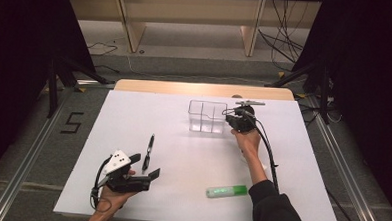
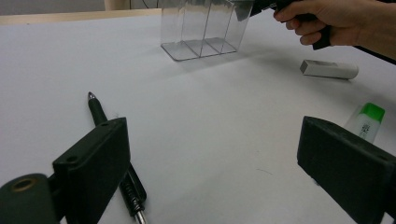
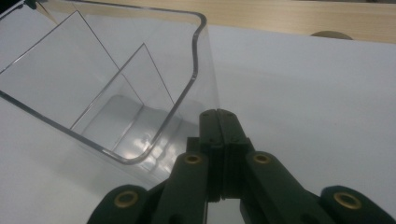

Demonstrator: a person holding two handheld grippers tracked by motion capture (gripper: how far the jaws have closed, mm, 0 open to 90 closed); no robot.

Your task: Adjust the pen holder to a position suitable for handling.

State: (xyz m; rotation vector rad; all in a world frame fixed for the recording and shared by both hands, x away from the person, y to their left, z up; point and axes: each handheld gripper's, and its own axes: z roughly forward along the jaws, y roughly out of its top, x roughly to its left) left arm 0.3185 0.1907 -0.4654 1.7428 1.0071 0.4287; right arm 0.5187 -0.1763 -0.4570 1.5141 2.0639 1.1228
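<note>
A clear plastic container (image 1: 206, 117) with dividers stands at the back middle of the white table. My right gripper (image 1: 234, 114) is at its right wall. In the right gripper view the jaws (image 3: 219, 119) are pressed together, and the thin right wall of the container (image 3: 93, 84) runs down into their seam. My left gripper (image 1: 145, 166) rests near the front left with its jaws wide apart and nothing between them. A black pen (image 1: 148, 151) lies just beyond it; in the left gripper view the pen (image 2: 98, 112) passes under the left jaw.
A green-capped tube (image 1: 226, 191) lies near the front edge, right of centre, beside the right forearm. A small white stick (image 2: 329, 69) lies on the table below the right hand. The white tabletop (image 1: 182, 140) ends in a wooden strip at the back.
</note>
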